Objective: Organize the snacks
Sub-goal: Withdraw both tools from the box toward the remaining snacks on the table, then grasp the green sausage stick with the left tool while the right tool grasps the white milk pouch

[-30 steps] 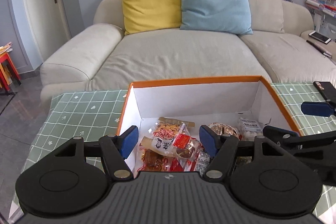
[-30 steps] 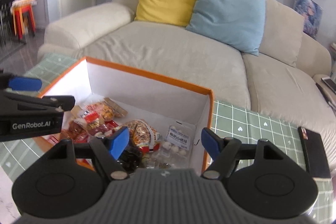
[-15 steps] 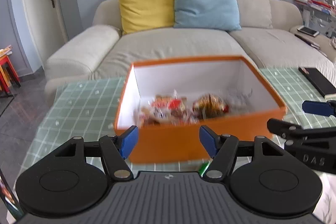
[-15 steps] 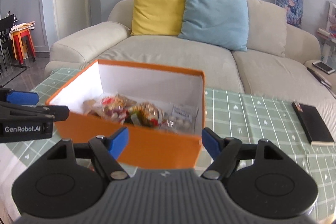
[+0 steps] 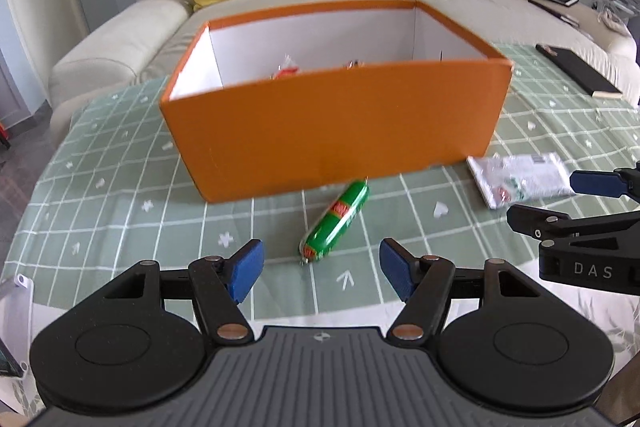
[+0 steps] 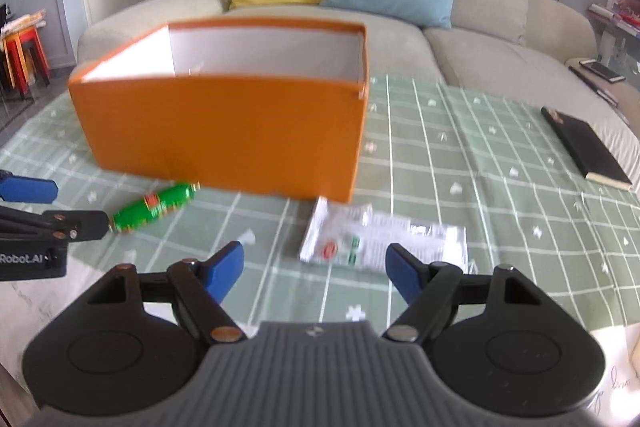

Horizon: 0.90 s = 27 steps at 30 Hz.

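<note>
Two snacks are outside the orange box and I count them as the work left. The green sausage stick lies on the bench cloth just in front of the box's near wall, its far tip almost at the wall's foot, slanted toward my left gripper. The flat silver-white packet lies face up near the box's near right corner, right ahead of my right gripper.

Inside the box I can make out only the tops of a few wrappers over the near wall in the left wrist view; the right wrist view shows just white inner walls. So some snacks are already boxed, count unknown from this angle.

Jaws: left gripper's stand apart with nothing between them, sausage stick just beyond the tips. Right gripper's stand apart too, empty, packet ahead of the gap and not yet touched. Neither gripper holds anything.

Judgement: task mostly through, two items pending. Sausage stick looks like an easy pinch across its width. The packet lies flat against the cloth, so an edge pickup may slip; I would come in low at its near edge.

Off to the right: black notebook on the cloth, not a snack. Sofa behind.
</note>
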Each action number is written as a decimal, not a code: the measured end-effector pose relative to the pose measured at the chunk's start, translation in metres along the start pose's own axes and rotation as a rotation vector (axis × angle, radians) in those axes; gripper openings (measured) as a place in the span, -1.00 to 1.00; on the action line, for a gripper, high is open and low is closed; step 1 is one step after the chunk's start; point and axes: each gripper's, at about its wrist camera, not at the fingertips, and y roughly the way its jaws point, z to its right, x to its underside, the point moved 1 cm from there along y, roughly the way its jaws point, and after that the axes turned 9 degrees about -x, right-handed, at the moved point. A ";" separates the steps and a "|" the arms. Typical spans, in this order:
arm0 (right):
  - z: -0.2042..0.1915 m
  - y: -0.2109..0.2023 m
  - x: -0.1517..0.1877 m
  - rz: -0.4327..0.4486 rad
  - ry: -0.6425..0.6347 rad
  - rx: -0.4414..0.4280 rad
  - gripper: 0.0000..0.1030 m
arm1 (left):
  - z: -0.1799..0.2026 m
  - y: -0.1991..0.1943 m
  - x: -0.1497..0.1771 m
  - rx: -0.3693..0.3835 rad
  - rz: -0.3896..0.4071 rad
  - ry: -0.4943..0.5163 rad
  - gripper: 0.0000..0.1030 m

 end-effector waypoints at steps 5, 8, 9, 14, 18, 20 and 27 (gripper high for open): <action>0.001 0.011 0.010 -0.032 -0.013 0.000 0.47 | -0.002 0.000 0.007 0.027 0.004 -0.015 0.55; 0.006 0.018 0.012 -0.052 -0.035 0.011 0.67 | -0.002 0.005 0.008 0.031 0.010 -0.006 0.64; 0.008 0.020 0.012 -0.054 -0.044 0.013 0.70 | -0.001 0.009 0.007 0.026 0.008 -0.002 0.64; 0.028 0.028 0.012 -0.057 -0.065 0.066 0.70 | -0.003 0.026 0.004 0.000 -0.007 0.028 0.64; 0.055 0.037 0.013 -0.082 -0.030 0.118 0.78 | -0.005 0.038 0.003 -0.004 -0.020 0.043 0.64; 0.067 0.041 0.013 -0.094 -0.011 0.138 0.82 | -0.006 0.044 0.002 -0.007 -0.022 0.044 0.64; 0.091 0.050 0.014 -0.116 0.107 0.038 0.93 | -0.003 0.063 -0.004 0.018 -0.067 0.039 0.58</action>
